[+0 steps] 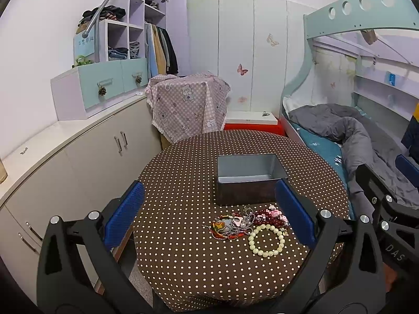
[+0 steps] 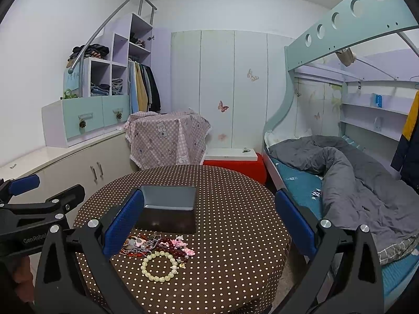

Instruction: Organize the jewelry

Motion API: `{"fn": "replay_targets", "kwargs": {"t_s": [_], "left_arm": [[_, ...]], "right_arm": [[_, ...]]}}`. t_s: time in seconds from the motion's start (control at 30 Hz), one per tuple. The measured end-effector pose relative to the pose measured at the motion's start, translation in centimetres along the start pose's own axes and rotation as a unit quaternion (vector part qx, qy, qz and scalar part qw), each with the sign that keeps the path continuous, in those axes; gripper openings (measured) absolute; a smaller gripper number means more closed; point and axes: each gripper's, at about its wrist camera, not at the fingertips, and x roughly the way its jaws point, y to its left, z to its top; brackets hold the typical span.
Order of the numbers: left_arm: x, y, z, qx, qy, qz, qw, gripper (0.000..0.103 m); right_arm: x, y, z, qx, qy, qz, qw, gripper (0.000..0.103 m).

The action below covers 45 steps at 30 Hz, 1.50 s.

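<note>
A pile of jewelry lies on the round polka-dot table, in front of an open, empty metal tin. A cream bead bracelet lies nearest me, with a dark red bead bracelet with pink charms behind it. My left gripper is open above the table's near edge, empty. My right gripper is open and empty, above the table to the right of the jewelry, the cream bracelet and the tin.
A low cabinet runs along the left. A stand covered with a pink bear cloth and a red stool stand behind the table. A bunk bed with a grey quilt is on the right.
</note>
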Motion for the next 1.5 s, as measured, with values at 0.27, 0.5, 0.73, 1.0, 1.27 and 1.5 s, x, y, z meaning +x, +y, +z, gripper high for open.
{"fn": "replay_targets", "kwargs": {"t_s": [0.27,0.5,0.73,1.0,1.27,1.5], "left_arm": [[-0.09,0.05,-0.13,-0.001,-0.002,0.001,1.0000,0.097],[-0.14,0.07,-0.24,-0.001,-0.002,0.001,1.0000,0.097],[-0.16,0.12,-0.22,-0.001,-0.005,0.000,1.0000,0.097],[-0.14,0.05,-0.30,0.000,-0.006,0.001,1.0000,0.097],[-0.09,0.01,-0.30,0.000,-0.006,0.000,1.0000,0.097],[-0.18,0.08,-0.21,0.000,-0.007,-0.001,1.0000,0.097]], "right_arm": [[-0.09,0.06,0.02,0.000,0.003,0.003,1.000,0.096],[0.03,-0.08,-0.05,0.001,0.004,0.003,1.000,0.096],[0.08,-0.06,-0.06,0.001,0.006,0.003,1.000,0.096],[0.16,-0.05,0.01,0.001,0.007,0.003,1.000,0.096],[0.22,-0.09,-0.06,-0.002,0.007,0.006,1.000,0.096],[0.22,0.25,-0.31,-0.005,0.006,0.004,1.000,0.096]]}}
